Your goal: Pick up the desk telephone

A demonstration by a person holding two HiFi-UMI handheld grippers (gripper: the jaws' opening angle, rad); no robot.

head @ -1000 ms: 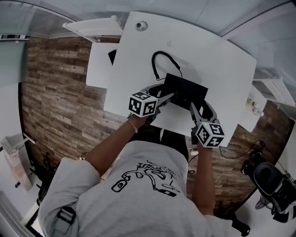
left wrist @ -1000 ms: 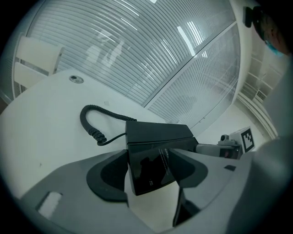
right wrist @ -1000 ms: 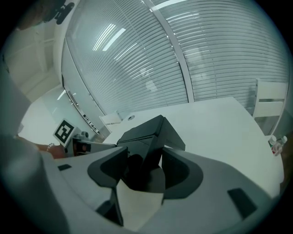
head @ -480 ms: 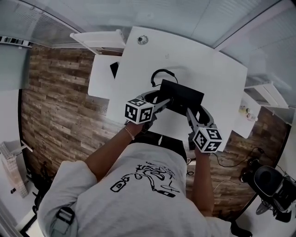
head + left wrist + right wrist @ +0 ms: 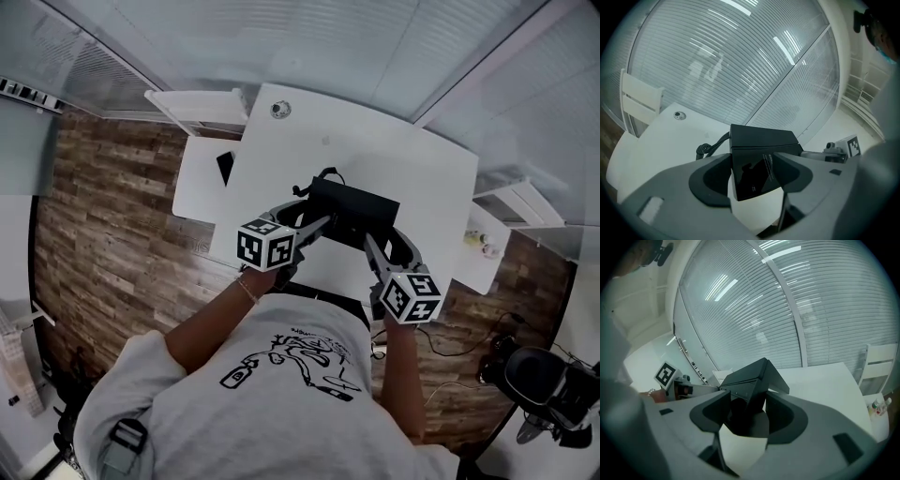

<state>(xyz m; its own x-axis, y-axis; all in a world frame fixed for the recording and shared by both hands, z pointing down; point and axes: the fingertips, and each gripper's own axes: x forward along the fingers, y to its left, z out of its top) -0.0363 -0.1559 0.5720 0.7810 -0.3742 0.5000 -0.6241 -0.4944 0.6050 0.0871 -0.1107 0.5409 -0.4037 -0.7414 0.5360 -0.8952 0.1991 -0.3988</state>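
**Examiner:** Location and condition of the task item?

**Inspector:** The desk telephone [image 5: 354, 214] is black and sits over the near-middle part of the desk [image 5: 403, 159]. Its glossy underside faces the left gripper view. On that basis I judge it to be raised off the desk top, though no view shows the gap itself.

**Examiner:** Grip?

**Inspector:** The left gripper [image 5: 754, 176] is clamped on one end of the telephone, with a jaw bearing on each side of it. The right gripper [image 5: 749, 417] is clamped on the opposite end in the same way. Neither is empty.

**Examiner:** Step in hand, and what follows?

**Inspector:** In my judgement the lift itself is under way. The next move calls for both grippers to rise together and stay level, since an uneven pull could tilt the body or let it slip. The coiled cord [image 5: 312, 184] trails from the telephone's far side toward the desk's middle. Its slack needs watching so that it does not drag.

**Examiner:** Count?

**Inspector:**
- Telephone: one.
- Coiled cord: one.
- Grippers: two, each carrying one marker cube [image 5: 265, 246].
- Desk: one.
- Round fitting [image 5: 278, 110]: one, at the desk's far-left corner.
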